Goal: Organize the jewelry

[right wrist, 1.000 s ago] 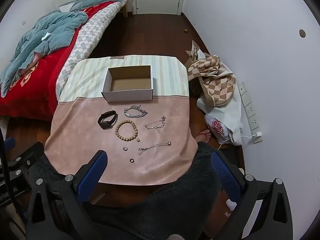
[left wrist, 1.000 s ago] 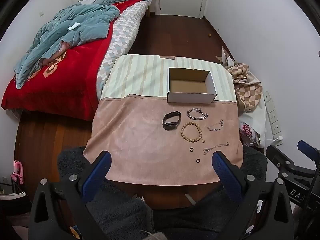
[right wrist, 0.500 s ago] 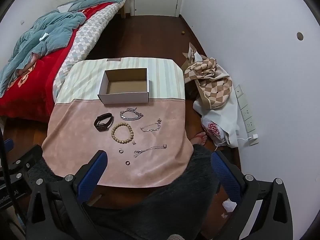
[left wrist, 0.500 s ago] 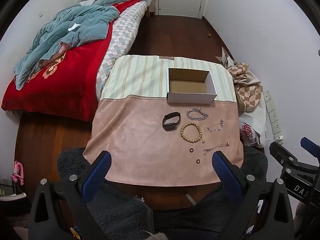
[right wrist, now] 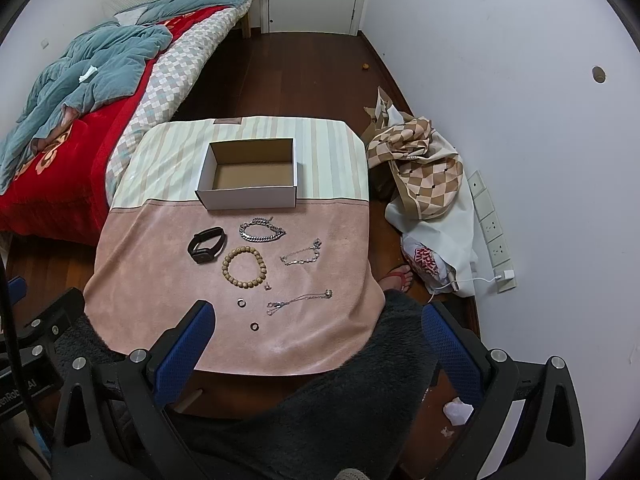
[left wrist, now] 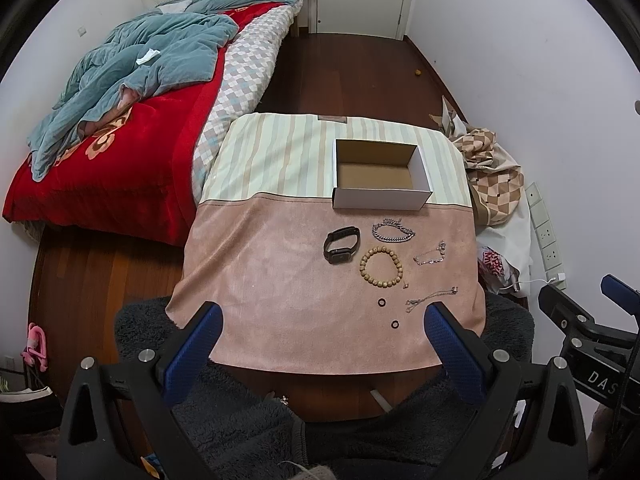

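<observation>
While both of my tools hang back above the desk's [left wrist: 256, 320] near edge, the left gripper [left wrist: 320, 344] and right gripper [right wrist: 316, 340] gape wide, holding nothing. Just ahead lie two rings, then a thin chain [right wrist: 298, 300] stretched crosswise (spread out, I judge, for single picks). Beyond sits the bead bracelet [right wrist: 244, 266]; farthest, the empty box [right wrist: 250, 178], long side crosswise.
</observation>
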The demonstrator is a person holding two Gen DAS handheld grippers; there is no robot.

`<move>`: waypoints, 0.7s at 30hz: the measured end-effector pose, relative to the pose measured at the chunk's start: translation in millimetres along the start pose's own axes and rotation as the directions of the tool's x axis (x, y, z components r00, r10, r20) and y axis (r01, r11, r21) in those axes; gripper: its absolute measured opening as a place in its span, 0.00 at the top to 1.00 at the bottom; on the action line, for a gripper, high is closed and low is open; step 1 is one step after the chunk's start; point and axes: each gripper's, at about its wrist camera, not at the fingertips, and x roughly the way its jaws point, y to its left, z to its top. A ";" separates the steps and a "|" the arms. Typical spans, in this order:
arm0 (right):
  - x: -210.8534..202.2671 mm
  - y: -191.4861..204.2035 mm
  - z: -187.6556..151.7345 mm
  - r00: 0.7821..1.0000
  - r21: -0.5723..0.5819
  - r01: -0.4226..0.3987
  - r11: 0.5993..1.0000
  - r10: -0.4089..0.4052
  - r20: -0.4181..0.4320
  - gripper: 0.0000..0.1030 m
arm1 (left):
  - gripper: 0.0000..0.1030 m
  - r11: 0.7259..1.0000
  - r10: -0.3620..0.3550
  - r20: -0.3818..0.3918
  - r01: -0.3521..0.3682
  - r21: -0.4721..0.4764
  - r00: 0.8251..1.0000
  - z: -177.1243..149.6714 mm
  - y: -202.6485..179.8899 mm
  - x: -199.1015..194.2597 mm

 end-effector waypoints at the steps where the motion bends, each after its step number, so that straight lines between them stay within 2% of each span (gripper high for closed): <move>1: 0.2 -0.2 -0.3 1.000 0.001 -0.002 1.000 0.002 -0.001 0.00 | 0.00 1.000 -0.001 0.000 0.001 0.000 1.000 0.0 -0.1 -0.3; 21: -7.0 -1.6 -1.8 1.000 -0.004 -0.008 1.000 0.008 0.008 0.00 | 0.00 1.000 0.002 0.019 -0.002 0.006 1.000 -0.9 -7.4 -6.0</move>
